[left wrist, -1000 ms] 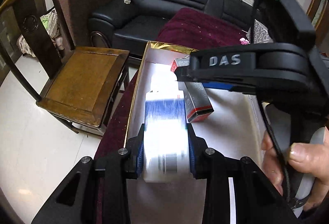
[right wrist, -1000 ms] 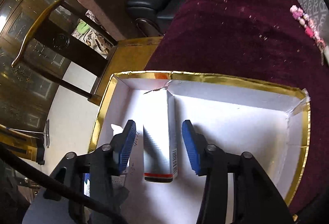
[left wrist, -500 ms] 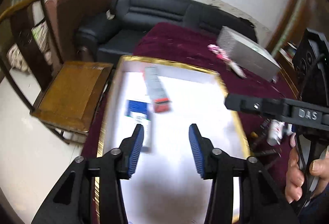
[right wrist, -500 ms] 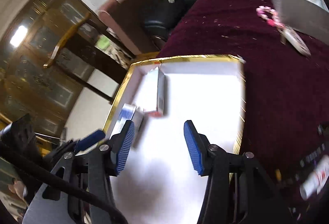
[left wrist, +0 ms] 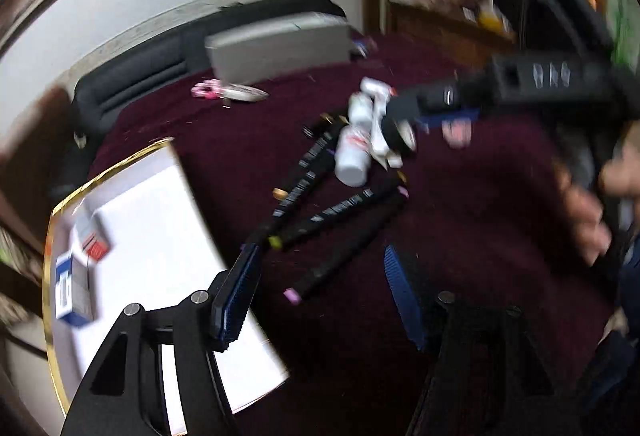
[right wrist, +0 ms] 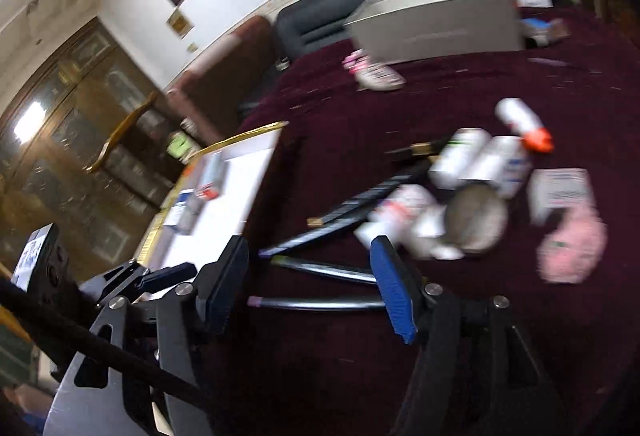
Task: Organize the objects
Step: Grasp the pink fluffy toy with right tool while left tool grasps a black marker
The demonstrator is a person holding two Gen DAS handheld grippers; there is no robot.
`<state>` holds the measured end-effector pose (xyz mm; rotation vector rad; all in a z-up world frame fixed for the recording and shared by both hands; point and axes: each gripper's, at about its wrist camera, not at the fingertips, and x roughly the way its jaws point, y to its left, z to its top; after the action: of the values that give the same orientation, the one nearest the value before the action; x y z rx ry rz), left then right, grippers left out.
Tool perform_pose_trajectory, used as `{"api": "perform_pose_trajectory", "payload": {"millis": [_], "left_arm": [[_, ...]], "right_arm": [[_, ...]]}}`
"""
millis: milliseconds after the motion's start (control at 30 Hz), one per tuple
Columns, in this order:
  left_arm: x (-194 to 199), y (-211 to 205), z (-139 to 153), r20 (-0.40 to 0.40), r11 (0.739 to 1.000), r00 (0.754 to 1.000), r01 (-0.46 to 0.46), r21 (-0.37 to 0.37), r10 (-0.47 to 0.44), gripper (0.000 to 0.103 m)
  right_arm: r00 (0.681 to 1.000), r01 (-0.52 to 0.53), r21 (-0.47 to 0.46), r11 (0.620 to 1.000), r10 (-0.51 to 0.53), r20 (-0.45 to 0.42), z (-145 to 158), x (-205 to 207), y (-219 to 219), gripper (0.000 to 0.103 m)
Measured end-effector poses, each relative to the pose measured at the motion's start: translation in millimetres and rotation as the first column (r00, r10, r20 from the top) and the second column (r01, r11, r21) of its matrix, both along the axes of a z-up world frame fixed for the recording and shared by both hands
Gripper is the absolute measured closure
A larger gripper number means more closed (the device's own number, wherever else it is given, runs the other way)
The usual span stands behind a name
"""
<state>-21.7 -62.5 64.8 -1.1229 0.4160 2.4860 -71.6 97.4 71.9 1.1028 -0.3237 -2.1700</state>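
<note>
Left tool (left wrist: 320, 292) and right tool (right wrist: 310, 286) both empty, jaws apart, having just been opening

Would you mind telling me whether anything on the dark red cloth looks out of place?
Yes: black marker pens and white bottles lie criss-crossed in a loose heap on the dark red cloth, outside the gold-rimmed white box, where two small cartons already lie.

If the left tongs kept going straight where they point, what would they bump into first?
Most likely the black pens lying on the dark red cloth; one lies between the open left tongs. The picture is blurred, so depth is unsure.
</note>
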Motion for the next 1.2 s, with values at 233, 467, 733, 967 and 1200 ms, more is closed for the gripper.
{"api": "perform_pose_trajectory", "payload": {"millis": [233, 467, 733, 967, 1200], "left_arm": [[-25.1, 36.9, -43.2, 0.121, 0.984, 0.993, 0.022, -0.176, -0.001, 0.046], [-24.0, 53.4, -50.5, 0.232, 0.999, 0.973, 0.007, -0.046, 0.004, 0.088], [-17.1, 93.4, -48.5, 0.194, 0.998, 0.981, -0.007, -0.055, 0.017, 0.086], [-32.5, 81.5, -57.5, 0.151, 0.994, 0.984, -0.106, 0.040, 0.099, 0.055], [-22.5, 73.1, -54.5, 0.115, 0.985, 0.988, -0.115, 0.129, 0.101, 0.092]], "right_arm": [[0.996, 0.094, -0.078, 0.993, -0.094, 0.006, -17.6, -20.0, 55.2, 0.040], [0.962, 0.273, -0.148, 0.950, -0.271, 0.034, -28.1, -36.6, 113.4, 0.040], [0.915, 0.399, 0.085, 0.913, -0.402, 0.021, -41.2, -52.6, 126.4, 0.037], [0.924, 0.372, 0.261, 0.891, -0.382, -0.012, -63.3, -62.1, 105.4, 0.044], [0.920, 0.390, 0.258, 0.884, -0.382, -0.083, -54.8, -46.1, 104.0, 0.067]]}}
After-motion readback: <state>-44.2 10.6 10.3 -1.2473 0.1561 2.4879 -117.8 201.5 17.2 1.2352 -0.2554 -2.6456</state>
